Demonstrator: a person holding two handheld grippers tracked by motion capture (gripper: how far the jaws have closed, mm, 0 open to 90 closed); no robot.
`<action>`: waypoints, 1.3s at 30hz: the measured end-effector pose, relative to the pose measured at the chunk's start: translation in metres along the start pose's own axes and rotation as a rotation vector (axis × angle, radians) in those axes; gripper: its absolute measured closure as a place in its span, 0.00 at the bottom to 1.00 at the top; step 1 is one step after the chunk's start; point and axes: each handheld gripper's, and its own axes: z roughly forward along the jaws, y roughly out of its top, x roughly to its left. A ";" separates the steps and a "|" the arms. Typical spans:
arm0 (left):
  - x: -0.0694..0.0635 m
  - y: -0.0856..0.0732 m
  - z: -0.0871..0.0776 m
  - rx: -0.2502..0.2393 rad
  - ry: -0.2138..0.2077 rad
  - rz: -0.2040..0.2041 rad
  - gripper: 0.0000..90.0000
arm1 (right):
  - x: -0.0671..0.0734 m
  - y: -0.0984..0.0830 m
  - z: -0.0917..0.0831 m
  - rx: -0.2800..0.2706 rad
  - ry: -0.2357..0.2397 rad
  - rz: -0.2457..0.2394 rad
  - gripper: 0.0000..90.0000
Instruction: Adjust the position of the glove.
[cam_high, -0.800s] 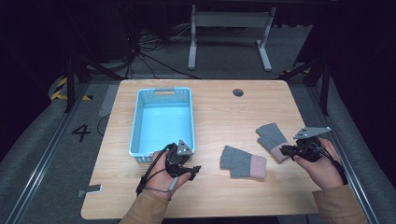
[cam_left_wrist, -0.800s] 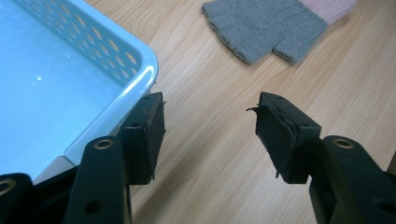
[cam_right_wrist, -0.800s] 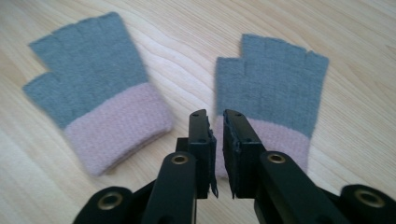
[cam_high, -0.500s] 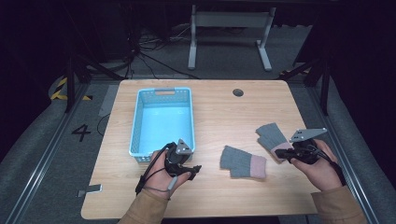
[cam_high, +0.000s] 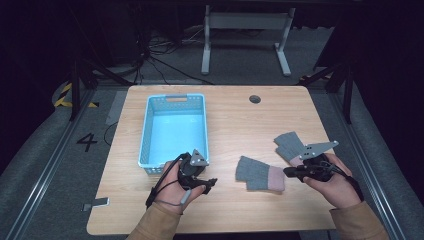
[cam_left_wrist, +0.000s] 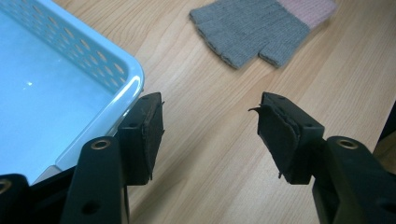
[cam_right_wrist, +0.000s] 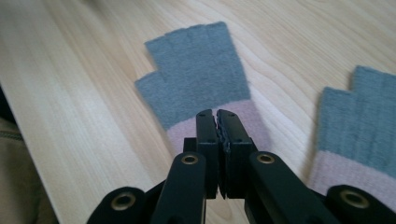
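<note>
**Two gloves on the worktop, basket empty**

Container: a pale blue basket (cam_high: 172, 130) with perforated walls and a handle slot at its far end stands on the left half of the wooden worktop (cam_high: 235, 120). Its floor is bare; nothing lies in it. In the left gripper view its rounded near corner (cam_left_wrist: 122, 79) sits just beside the left-hand finger.

Gloves: two grey fingerless gloves with pink cuffs lie flat on the right half. The nearer glove (cam_high: 260, 174) lies between the two hands; the farther glove (cam_high: 290, 145) lies close behind the right gripper, partly covered by its grey plate. In the right gripper view the nearer glove (cam_right_wrist: 196, 74) is straight ahead with its cuff toward the camera, the other (cam_right_wrist: 362, 121) at the right edge, a strip of bare wood between them.

Grippers: the left gripper (cam_high: 197, 175) is held at the basket's near right corner, its fingers (cam_left_wrist: 144, 135) apart with only bare wood between them. The right gripper (cam_high: 295, 171) points toward the pink cuff of the nearer glove; its fingers (cam_right_wrist: 208, 140) are together, tips over the cuff, and no cloth can be seen pinched between them.

Writing: a black "4" (cam_high: 87, 142) is marked on the grey floor left of the worktop. No brand can be read on basket or gloves.

Edges and room: the far half of the worktop is open wood, save for a round dark cable hole (cam_high: 255, 99). A wide bare lane runs between basket and gloves. Both gloves lie well in from the right edge.
</note>
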 end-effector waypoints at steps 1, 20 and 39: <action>0.000 0.000 0.000 0.000 0.000 0.003 0.46 | 0.001 0.000 0.001 0.001 0.010 -0.010 0.97; -0.010 0.007 0.002 0.000 -0.017 0.044 0.45 | 0.015 -0.003 0.028 0.070 0.168 -0.089 0.99; -0.012 0.011 0.009 0.012 -0.034 0.064 0.44 | 0.028 -0.012 0.059 0.157 0.223 -0.126 0.99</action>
